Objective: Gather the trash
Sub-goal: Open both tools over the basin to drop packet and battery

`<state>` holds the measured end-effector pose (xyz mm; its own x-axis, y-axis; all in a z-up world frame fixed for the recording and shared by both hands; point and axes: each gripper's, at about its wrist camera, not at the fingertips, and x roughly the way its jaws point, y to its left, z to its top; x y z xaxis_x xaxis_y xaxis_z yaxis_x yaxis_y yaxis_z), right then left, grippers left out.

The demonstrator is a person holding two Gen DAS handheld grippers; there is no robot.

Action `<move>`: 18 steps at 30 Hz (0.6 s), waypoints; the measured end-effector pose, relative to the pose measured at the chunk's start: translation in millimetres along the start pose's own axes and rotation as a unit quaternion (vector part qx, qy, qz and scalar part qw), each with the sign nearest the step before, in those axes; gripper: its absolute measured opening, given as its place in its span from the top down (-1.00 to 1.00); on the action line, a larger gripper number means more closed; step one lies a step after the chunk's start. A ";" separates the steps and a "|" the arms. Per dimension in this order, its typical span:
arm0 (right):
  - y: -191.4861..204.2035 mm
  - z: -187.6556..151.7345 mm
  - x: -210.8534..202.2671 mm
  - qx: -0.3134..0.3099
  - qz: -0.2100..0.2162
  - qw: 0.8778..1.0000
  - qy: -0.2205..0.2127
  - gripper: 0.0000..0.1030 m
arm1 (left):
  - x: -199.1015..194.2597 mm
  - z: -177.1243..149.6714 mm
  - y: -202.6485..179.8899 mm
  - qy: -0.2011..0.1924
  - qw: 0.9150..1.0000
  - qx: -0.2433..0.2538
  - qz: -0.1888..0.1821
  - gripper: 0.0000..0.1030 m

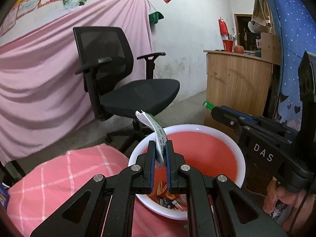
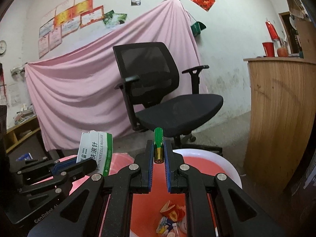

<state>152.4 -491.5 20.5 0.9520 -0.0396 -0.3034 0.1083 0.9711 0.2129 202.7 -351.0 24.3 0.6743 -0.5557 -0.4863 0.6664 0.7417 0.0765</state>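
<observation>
Both grippers loaded over the basin!

Your left gripper (image 1: 160,148) clamps a flattened white-and-green carton (image 1: 156,132), your right gripper (image 2: 159,148) pinches a small green-capped vial (image 2: 158,144), each poised above the red basin (image 1: 240,158) holding wrappers (image 2: 171,215).

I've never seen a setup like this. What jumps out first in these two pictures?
Two black tools fill the foreground: the left hand-held gripper pinches a flattened white-and-green carton, and the right hand-held gripper clamps a small green-capped vial. Both hover over a red basin with a white rim that already holds scraps of wrappers. Behind stands a black office chair before a draped pink sheet.
</observation>
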 end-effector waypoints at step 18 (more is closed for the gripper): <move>-0.2 -2.4 11.5 -0.001 -0.006 0.999 0.037 0.66 | -3.1 -8.6 25.9 0.020 0.999 -0.047 0.019 0.41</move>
<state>162.6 -491.6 14.8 0.9271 -0.0344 -0.3732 0.1196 0.9709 0.2075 215.1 -326.9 20.4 0.6833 -0.5128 -0.5198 0.6070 0.7946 0.0141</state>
